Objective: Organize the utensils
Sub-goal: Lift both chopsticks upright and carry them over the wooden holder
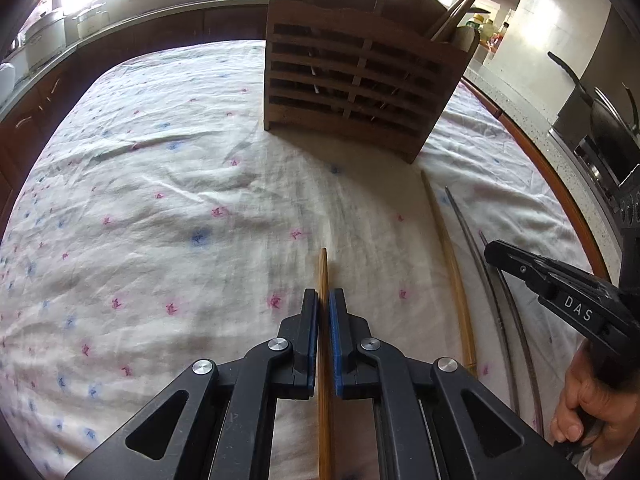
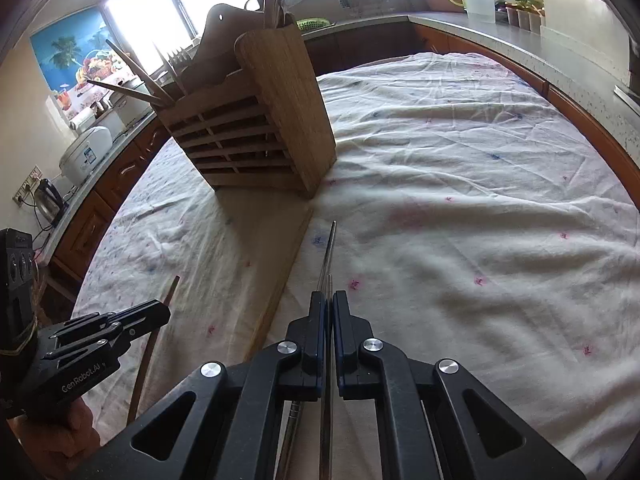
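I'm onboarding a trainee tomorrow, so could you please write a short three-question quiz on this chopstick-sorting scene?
1. True or false: the left tongs are closed on a wooden chopstick.
2. What do the right tongs grip? A) metal chopstick B) fork C) spoon
3. Fill in: the slatted wooden holder stands on a flowered ____.

Key: 1 true. 2 A, the metal chopstick. 3 cloth.

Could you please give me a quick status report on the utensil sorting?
Left gripper shut on bamboo chopstick. Right gripper shut on metal chopstick. Wooden holder ahead, path clear. One bamboo chopstick remains on cloth.
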Demonstrator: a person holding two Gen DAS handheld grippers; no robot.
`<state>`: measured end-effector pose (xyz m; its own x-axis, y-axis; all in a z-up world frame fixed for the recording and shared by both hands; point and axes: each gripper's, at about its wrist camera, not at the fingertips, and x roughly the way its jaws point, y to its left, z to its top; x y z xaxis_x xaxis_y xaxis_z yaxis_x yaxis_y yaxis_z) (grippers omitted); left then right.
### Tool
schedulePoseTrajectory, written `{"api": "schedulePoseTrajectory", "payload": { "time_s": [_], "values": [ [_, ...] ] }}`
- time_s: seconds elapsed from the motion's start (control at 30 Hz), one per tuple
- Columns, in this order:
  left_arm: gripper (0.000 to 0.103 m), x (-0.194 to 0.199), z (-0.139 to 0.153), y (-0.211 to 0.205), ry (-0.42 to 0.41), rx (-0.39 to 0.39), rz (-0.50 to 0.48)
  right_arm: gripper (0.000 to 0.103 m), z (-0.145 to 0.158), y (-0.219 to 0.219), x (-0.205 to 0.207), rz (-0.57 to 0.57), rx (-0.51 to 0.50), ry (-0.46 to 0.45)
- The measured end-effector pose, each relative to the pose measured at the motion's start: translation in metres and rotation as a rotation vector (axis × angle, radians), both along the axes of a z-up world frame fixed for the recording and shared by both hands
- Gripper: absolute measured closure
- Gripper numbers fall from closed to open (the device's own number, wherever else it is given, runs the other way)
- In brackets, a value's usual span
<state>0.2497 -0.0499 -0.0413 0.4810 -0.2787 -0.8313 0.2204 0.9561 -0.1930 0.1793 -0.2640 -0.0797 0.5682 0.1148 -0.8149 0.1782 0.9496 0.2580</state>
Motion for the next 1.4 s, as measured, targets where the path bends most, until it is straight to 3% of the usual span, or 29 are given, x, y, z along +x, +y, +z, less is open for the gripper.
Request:
{"api": "schedulePoseTrajectory", "payload": {
  "time_s": [0.33, 0.47, 0.63, 0.77, 1.0, 1.4],
  "values": [
    [0.086, 0.005, 0.0, -0.012, 0.025, 0.051, -0.032, 0.097, -0.004, 0.0, 0.001, 0.058, -0.01, 0.043],
    [0.086, 0.005, -0.002, -0.02, -0.004, 0.09, -0.048, 0.096, -0.005, 0.005, 0.0, 0.083, -0.041, 0.042],
    [0.093, 0.003, -0.002, -0.029, -0.039, 0.133, -0.078, 0.095, -0.006, 0.01, 0.004, 0.111, -0.083, 0.036],
    [0.099, 0.002, -0.002, -0.027, -0.038, 0.111, -0.08, 0.096, -0.004, 0.015, 0.005, 0.127, -0.123, 0.041],
    [0.099, -0.008, 0.007, -0.01, -0.037, 0.039, -0.058, 0.098, 0.001, 0.006, -0.003, 0.082, -0.04, 0.026],
    [0.099, -0.066, 0.078, 0.04, -0.174, -0.142, -0.036, 0.099, 0.07, 0.011, -0.05, 0.056, 0.051, -0.165]
  ]
}}
